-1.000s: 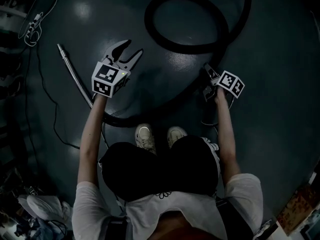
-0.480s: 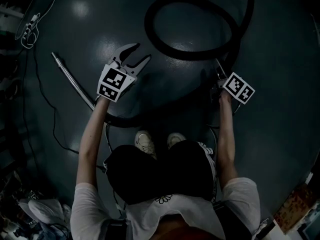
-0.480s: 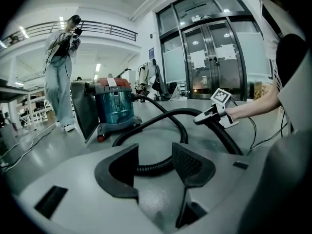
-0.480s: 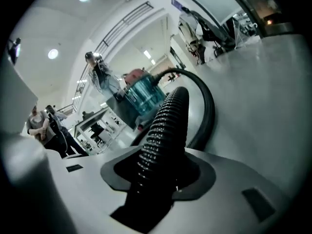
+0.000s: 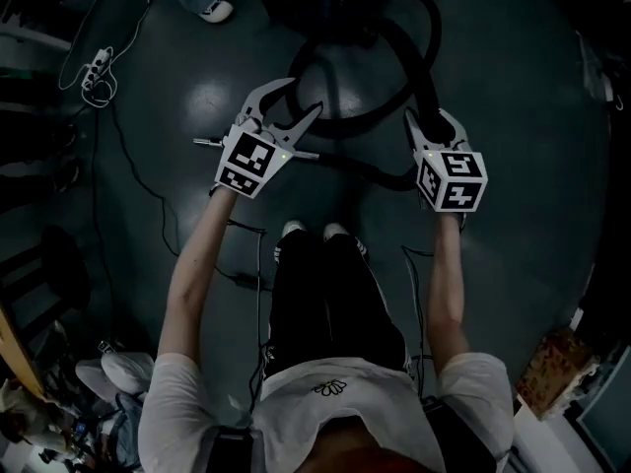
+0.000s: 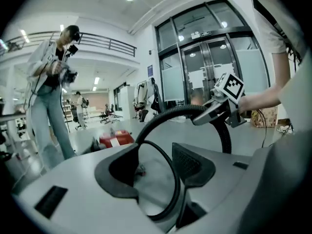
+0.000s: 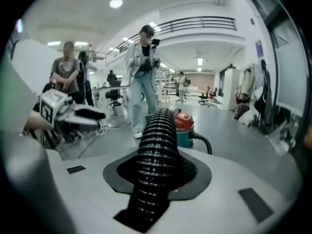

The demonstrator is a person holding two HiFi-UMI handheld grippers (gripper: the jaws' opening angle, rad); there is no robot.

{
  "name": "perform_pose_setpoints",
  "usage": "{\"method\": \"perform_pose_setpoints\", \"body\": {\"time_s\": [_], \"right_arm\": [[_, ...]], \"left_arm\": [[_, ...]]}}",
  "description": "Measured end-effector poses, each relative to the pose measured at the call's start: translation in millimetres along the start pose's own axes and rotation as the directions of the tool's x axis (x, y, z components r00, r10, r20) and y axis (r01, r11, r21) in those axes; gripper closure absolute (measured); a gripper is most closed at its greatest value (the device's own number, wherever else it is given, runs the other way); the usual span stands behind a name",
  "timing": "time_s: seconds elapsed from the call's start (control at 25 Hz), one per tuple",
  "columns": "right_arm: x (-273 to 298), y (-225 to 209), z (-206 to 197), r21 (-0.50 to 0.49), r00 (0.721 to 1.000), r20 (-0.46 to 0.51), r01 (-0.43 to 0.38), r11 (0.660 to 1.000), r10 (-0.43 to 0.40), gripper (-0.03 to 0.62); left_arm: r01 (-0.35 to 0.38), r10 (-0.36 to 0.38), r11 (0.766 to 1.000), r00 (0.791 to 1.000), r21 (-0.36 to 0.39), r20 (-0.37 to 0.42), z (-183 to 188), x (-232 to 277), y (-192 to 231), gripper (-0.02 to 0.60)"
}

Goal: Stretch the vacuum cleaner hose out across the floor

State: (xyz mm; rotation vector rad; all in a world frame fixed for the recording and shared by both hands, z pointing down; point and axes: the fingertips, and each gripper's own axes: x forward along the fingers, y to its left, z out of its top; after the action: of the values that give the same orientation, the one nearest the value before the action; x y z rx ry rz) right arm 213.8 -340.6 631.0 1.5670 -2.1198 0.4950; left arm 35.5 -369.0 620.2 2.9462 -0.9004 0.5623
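The right hand-held gripper [image 5: 431, 124], jaws just closing, pinched the hose [image 7: 157, 145]. The left hand-held gripper [image 5: 296, 99] stood spread, empty.

hose [image 7: 158, 145]: black, ribbed | vacuum cleaner [image 7: 185, 126]: red top, teal base | marker cube [image 5: 452, 180]: black-and-white squares | floor [image 5: 513, 116]: dark grey

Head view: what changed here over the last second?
The person stood up from a crouch, raising both grippers. The right gripper has just been closing its jaws on the hose, lifting that part off the floor. The left gripper stays open, gripping nothing.
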Motion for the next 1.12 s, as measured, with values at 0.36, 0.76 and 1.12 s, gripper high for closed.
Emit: {"method": "perform_pose_setpoints", "body": {"time_s": [0.36,0.76,1.12], "right_arm": [[-193,44,262,-0.617,0.994,-0.108,-0.059,0.785,-0.011,0.447],[-316,69,327,-0.891,0.964,-0.242,-0.267,0.367,0.115,0.450],[-358,87,362,-0.958,0.969,-0.215,-0.234,0.167,0.121,0.450]], "left_arm": [[0.032,-0.040,0.980,0.999,0.195,0.034,294,-118,17,0.360],[0.319,-0.329,0.862,0.943,0.395,-0.045,418,-150,-67,0.357],[0.571,-0.501,0.743,0.820,0.350,-0.276,409,-156,-117,0.357]]}}
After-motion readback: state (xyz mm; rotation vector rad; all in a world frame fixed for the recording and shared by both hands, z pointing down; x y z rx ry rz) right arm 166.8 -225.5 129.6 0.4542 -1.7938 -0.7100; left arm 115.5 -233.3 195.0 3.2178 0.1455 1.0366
